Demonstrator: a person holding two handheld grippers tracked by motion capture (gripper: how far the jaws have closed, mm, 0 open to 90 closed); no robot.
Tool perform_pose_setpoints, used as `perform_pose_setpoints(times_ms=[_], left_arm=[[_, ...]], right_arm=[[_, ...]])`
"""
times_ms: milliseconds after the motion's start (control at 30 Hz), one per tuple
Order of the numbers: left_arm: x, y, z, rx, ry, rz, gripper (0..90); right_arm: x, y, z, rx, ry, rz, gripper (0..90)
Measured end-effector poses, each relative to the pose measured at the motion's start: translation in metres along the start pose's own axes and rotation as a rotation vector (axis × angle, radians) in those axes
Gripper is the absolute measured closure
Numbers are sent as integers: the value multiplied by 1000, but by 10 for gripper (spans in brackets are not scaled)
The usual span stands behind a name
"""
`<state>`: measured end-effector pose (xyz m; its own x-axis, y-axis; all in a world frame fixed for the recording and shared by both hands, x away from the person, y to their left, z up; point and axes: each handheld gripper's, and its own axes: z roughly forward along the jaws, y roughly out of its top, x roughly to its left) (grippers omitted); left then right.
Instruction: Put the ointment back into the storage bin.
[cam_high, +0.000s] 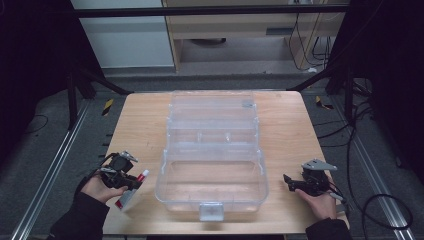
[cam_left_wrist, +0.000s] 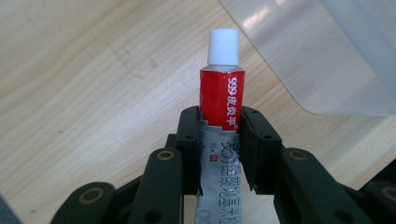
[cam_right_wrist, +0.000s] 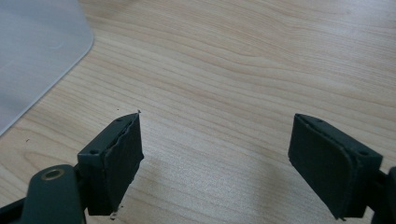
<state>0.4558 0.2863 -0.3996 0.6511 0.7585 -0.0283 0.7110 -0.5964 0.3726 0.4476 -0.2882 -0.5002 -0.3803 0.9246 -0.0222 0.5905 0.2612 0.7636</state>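
Note:
A red and silver ointment tube (cam_left_wrist: 221, 100) with a white cap sits between the jaws of my left gripper (cam_left_wrist: 219, 135), which is shut on its body. In the high view that left gripper (cam_high: 131, 184) hovers above the table's near left corner, the tube (cam_high: 134, 190) slanting with its cap pointing up and right toward the box. My right gripper (cam_high: 290, 181) rests near the table's front right, jaws pointing left. In its own view the right gripper (cam_right_wrist: 217, 163) stands open over bare wood, nothing between its pads.
A clear plastic tiered organizer box (cam_high: 212, 150) stands open in the middle of the wooden table (cam_high: 290, 120), its latch at the near edge. A corner of the box (cam_right_wrist: 37, 51) lies left of the right gripper. Black frame rails and cables surround the table.

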Motion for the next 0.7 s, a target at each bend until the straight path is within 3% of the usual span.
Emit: perform_pose_setpoints(times_ms=[67,167,333,400,433,567,600,633,700], left_arm=[[1,1,-12,-23,6,21,705],[0,1,-18,-39,4,31,705],[-3,6,-31,-59,-5,89,705],[-8,11,-39,-77,-27,158,705],[-8,11,-39,-77,-27,158,705],[-15,20,-48,-92,-51,244,705],[-18,25,-51,-90,-60,287,705],[-18,25,-51,-90,-60,287,705],[-20,31,-55,-82,-66,333,705]], right_arm=[[0,0,0,-4,0,-6,179],[0,0,0,-1,0,0,179],[0,0,1,-2,4,-15,189],[1,0,1,-7,6,-19,190],[1,0,1,-7,6,-19,190],[0,0,1,-13,5,-26,191],[0,0,1,-14,7,-25,192],[0,0,1,-14,7,-25,192],[1,-1,1,-7,8,-19,192]])
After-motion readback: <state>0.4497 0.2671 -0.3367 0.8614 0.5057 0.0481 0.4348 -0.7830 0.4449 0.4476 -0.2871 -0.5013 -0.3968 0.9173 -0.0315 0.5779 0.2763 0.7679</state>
